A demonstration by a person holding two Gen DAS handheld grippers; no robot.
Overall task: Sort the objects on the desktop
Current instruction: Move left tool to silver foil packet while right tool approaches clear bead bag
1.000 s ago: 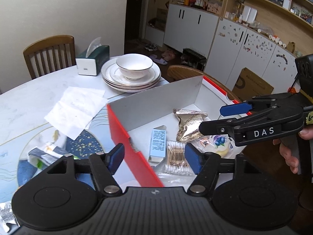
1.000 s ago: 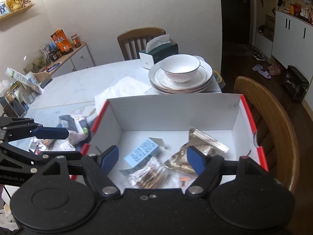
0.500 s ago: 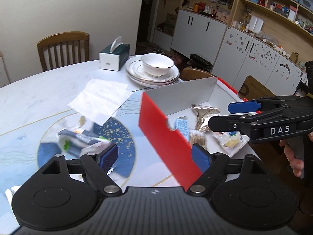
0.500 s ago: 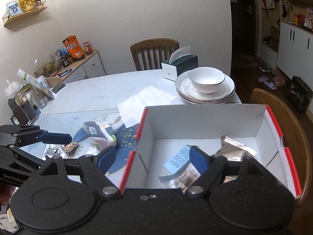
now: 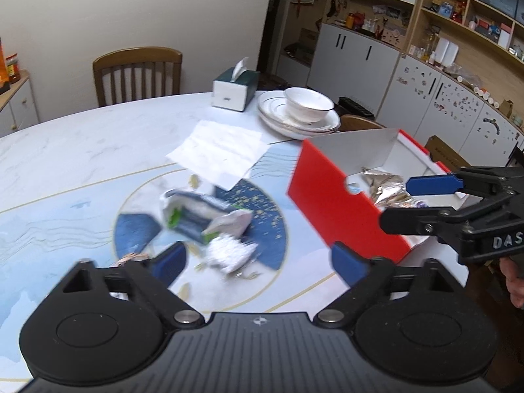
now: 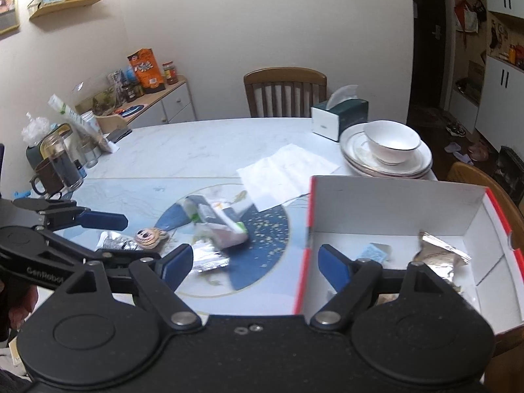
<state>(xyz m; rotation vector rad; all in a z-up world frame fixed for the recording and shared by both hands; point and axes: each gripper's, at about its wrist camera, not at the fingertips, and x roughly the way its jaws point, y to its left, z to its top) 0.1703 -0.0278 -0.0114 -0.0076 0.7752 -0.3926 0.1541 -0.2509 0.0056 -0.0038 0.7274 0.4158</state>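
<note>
A red box with a white inside [image 5: 337, 203] [image 6: 393, 203] stands at the table's right edge and holds a gold foil packet [image 6: 439, 252] and a light blue carton [image 6: 373, 252]. Loose wrappers lie on the table's blue centre: a green-and-white packet [image 5: 196, 216] [image 6: 216, 216], a crumpled white bag [image 5: 229, 252], a silver wrapper [image 6: 209, 258] and a brown round toy [image 6: 149, 235]. My left gripper [image 5: 258, 262] is open and empty above the wrappers. My right gripper [image 6: 253, 262] is open and empty over the box's left wall.
A white paper sheet [image 5: 219, 150] lies behind the wrappers. Stacked plates with a bowl [image 5: 301, 111] and a green tissue box [image 5: 234, 90] stand at the back. Glass mugs and jars [image 6: 59, 163] stand at the table's left. Wooden chairs [image 5: 137, 75] surround the table.
Both grippers have swung left, away from the box interior toward the table's centre. The loose wrappers have come into the middle of both views. Both stay open.
</note>
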